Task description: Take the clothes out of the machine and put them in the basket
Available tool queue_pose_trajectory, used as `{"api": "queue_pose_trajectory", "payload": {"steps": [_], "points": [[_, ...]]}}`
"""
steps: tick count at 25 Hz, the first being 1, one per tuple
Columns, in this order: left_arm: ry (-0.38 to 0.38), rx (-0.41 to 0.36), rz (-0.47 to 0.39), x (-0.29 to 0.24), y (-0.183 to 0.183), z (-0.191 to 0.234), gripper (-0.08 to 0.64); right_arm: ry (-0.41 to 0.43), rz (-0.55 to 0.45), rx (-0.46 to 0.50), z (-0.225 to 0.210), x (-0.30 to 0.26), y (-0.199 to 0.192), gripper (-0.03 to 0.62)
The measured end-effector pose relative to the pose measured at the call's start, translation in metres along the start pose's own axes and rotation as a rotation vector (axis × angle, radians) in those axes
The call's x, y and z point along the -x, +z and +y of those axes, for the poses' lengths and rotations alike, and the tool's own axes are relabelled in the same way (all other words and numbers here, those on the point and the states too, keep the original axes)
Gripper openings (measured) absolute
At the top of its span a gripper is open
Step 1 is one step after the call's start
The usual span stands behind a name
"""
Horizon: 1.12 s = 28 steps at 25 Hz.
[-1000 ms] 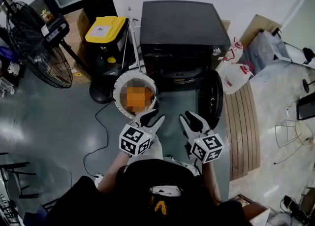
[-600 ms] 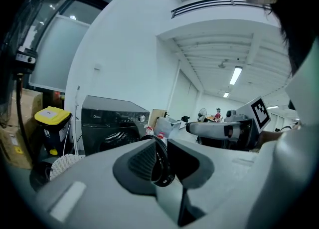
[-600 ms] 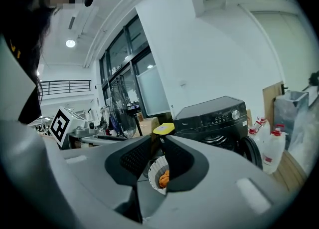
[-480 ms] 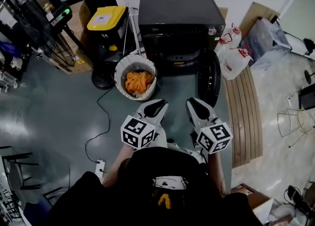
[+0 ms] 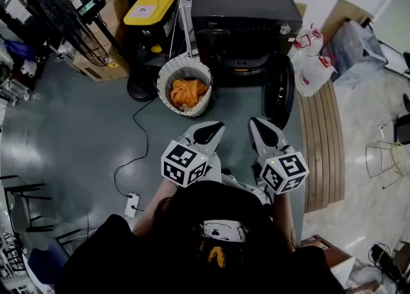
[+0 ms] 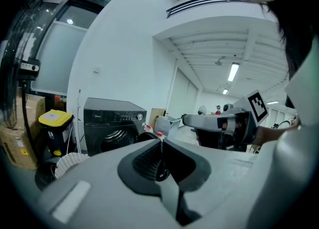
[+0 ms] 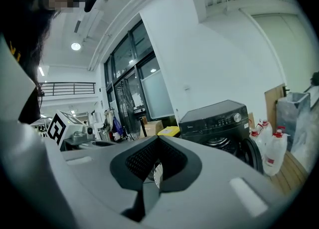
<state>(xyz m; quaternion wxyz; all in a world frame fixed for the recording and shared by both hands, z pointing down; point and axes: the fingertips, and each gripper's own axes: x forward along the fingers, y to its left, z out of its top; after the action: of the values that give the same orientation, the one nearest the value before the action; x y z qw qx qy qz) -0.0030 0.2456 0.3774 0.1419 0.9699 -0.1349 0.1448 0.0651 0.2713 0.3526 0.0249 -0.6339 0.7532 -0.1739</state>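
The black washing machine (image 5: 246,17) stands at the top of the head view with its round door (image 5: 278,91) swung open. To its left is the white basket (image 5: 205,73), holding orange clothes (image 5: 188,92). My left gripper (image 5: 214,129) hangs short of the basket, shut and empty. My right gripper (image 5: 259,125) is beside it in front of the open door; its jaws have just been closing with nothing between them. The left gripper view shows shut jaws (image 6: 160,142), the machine (image 6: 112,123) and the basket (image 6: 70,163). The right gripper view shows shut jaws (image 7: 157,138) and the machine (image 7: 219,118).
A yellow-lidded black bin (image 5: 147,17) stands left of the machine, with a fan (image 5: 70,17) and a cardboard box (image 5: 96,62) further left. White jugs (image 5: 314,68) and a wooden slatted board (image 5: 320,145) lie to the right. A cable and power strip (image 5: 131,203) lie on the floor.
Both grippers have drawn back from the basket and machine, which now sit farther up the head view. Both pairs of jaws, apart a second ago, are now together.
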Motion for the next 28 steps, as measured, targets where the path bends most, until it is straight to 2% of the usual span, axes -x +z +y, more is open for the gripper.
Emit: {"api": "queue_pose_trajectory", "payload": {"steps": [10, 28], "points": [[-0.028, -0.036, -0.018, 0.0, 0.011, -0.007, 0.019, 0.004, -0.03, 0.017, 0.005, 0.004, 0.008, 0.006], [-0.054, -0.046, -0.029, -0.006, 0.017, -0.005, 0.017, -0.04, -0.021, 0.043, -0.015, 0.004, 0.008, 0.006]]}}
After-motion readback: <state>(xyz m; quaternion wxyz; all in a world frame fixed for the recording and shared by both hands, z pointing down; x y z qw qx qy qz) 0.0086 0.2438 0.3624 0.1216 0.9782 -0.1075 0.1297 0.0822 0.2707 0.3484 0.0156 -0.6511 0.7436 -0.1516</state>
